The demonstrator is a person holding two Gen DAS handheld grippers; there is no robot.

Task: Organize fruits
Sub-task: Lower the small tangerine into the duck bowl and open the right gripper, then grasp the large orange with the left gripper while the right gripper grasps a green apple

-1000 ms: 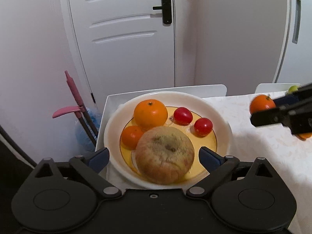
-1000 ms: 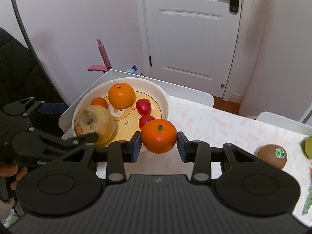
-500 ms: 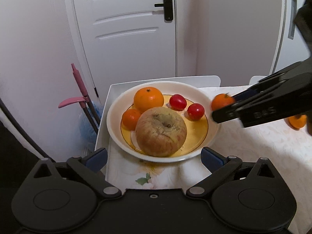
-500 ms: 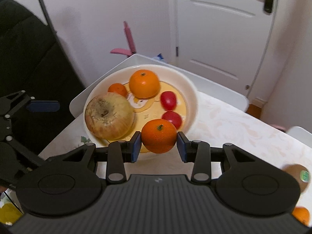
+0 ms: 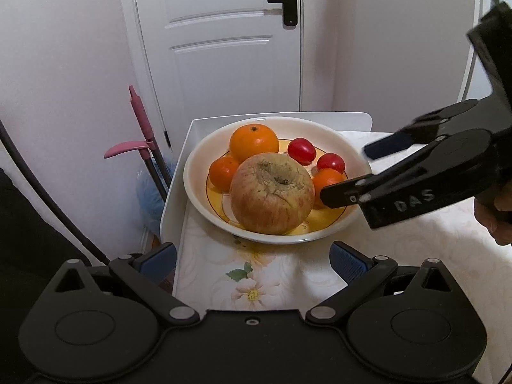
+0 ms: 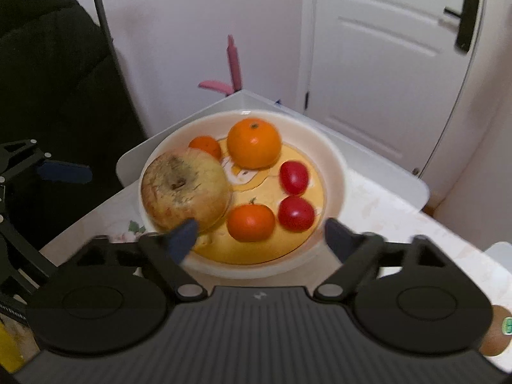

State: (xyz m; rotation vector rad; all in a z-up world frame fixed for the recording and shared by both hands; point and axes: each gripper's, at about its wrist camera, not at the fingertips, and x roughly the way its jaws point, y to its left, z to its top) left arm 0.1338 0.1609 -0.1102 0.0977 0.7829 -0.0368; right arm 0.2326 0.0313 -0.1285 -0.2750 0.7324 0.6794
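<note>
The white bowl [image 6: 332,172] with its yellow inner base sits at the corner of a table covered by a floral cloth [image 5: 256,275], and everything else is placed from it. Inside the bowl lie a large blemished apple [image 6: 185,188] on the side toward the left gripper, a big orange [image 6: 254,142] at the far side, a small orange [image 6: 204,145] tucked behind the apple, and two red cherry tomatoes [image 6: 294,177] on the side toward the door. A small mandarin [image 6: 251,222] rests on the bowl's base at its near side, between the apple and the nearer tomato, touching neither pad of the tool above it.

The right gripper [image 6: 257,236] hangs over the bowl's near rim with its jaws spread wide; they have just been opening, and the mandarin lies free beyond them rather than pinched. From the left wrist camera this gripper [image 5: 345,172] reaches in over the bowl's right edge, one finger [image 5: 339,195] partly covering the mandarin [image 5: 328,177].

The left gripper [image 5: 252,260] hovers short of the bowl above the cloth, its blue pads [image 5: 345,260] standing wide apart with nothing between them.

A kiwi [image 6: 494,336] with a green sticker lies on the table well apart from the bowl, at the right gripper's outer side.
</note>
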